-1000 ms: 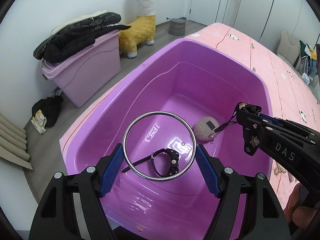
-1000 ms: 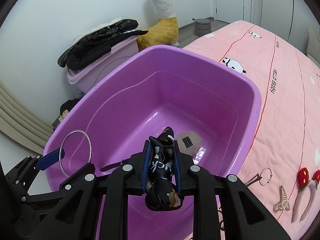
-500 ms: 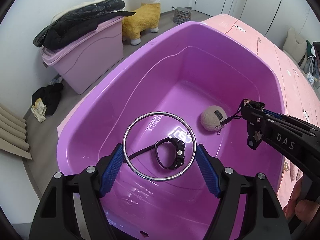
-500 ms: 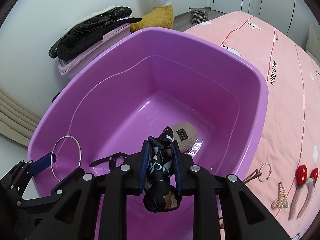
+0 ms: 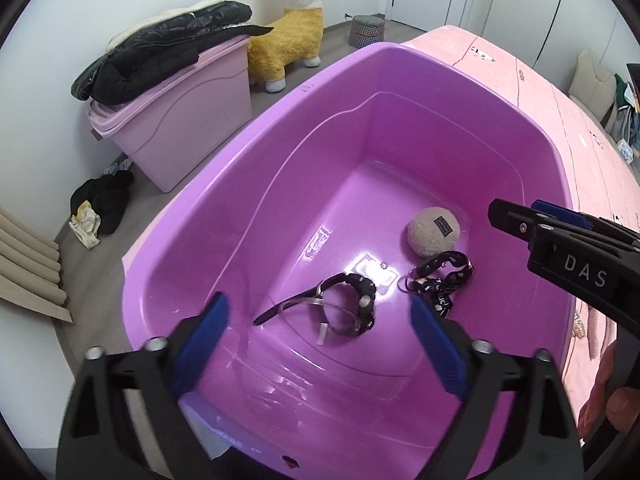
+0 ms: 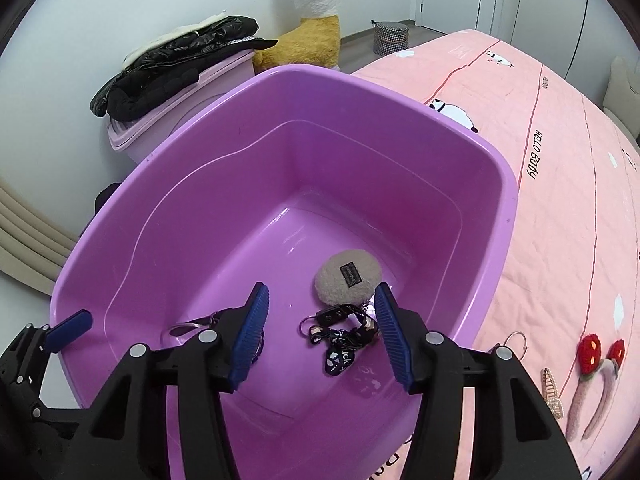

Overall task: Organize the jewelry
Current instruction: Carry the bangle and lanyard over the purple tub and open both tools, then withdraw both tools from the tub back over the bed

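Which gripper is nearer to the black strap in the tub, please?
Right. The right gripper hangs open directly above the black strap; the left gripper is off to its side, above the watch.

Black grippers (image 5: pixel 316 334), blue pads (image 6: pixel 251 340)

One purple tub (image 5: pixel 400 92), one watch (image 5: pixel 352 300), one pompom (image 5: pixel 433 231), one lanyard (image 5: pixel 440 280)

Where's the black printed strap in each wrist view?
Left wrist: black printed strap lies on the tub floor right of centre, just below the beige plush ball, right of the black watch.
Right wrist: strap lies low centre, seen between the open right tongs.
Shared landmark: the beige plush ball with its dark label, in the purple tub.
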{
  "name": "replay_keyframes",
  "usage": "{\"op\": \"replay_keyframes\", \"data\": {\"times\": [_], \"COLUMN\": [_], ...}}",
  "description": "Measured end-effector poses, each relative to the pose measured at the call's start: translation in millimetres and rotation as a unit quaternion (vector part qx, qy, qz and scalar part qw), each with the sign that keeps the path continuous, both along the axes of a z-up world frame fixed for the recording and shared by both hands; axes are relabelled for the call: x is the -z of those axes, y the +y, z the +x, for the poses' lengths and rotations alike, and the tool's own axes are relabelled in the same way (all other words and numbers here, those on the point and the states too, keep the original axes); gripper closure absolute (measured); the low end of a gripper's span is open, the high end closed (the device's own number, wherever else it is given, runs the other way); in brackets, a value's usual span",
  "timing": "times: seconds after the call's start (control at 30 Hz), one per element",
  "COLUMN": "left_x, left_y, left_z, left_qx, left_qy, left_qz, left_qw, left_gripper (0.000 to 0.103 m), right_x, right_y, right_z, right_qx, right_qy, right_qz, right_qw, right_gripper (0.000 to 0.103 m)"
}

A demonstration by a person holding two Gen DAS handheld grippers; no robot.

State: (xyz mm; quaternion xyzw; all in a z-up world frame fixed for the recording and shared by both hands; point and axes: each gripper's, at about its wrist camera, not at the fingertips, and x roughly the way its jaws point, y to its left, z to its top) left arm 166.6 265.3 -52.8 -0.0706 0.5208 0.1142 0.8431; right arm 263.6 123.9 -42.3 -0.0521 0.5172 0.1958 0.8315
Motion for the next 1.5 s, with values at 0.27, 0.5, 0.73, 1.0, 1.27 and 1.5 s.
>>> {"op": "replay_keyframes", "data": {"times": [0.27,0.5,0.73,1.0,1.27,1.5], "left_x": [-4,-13,-31,-54,-64,-58], "left_y": [2,-2,-10,-33,-80,-134], "left_z": [-5,-10,-25,-54,-88,-117], "left_qx": [-0.001,0.001,0.007,0.031,0.082,0.136], "left_qy": [-0.004,-0.014,-0.034,-0.063,-0.082,-0.095], "left_qz": [-0.002,0.005,0.005,-0.004,-0.025,-0.041], "left_qw": [1.0000,0.9999,0.9994,0.9975,0.9930,0.9853], "left_gripper": [0.009,0.009,0.009,0.009,0.009,0.007], "right_x": [-8,-23,-43,-66,-67,-42], "right_y": [-4,-11,-31,-80,-159,-240], "right_z": [-4,-14,-39,-90,-157,-220], "right_qx": [0.005,0.009,0.020,0.044,0.106,0.187], "right_qy": [-0.009,-0.024,-0.047,-0.076,-0.094,-0.090], "right_qz": [0.005,0.017,0.034,0.050,0.053,0.040], "right_qw": [1.000,1.000,0.998,0.995,0.988,0.977], "right_gripper": [0.049,0.049,0.049,0.048,0.046,0.046]}}
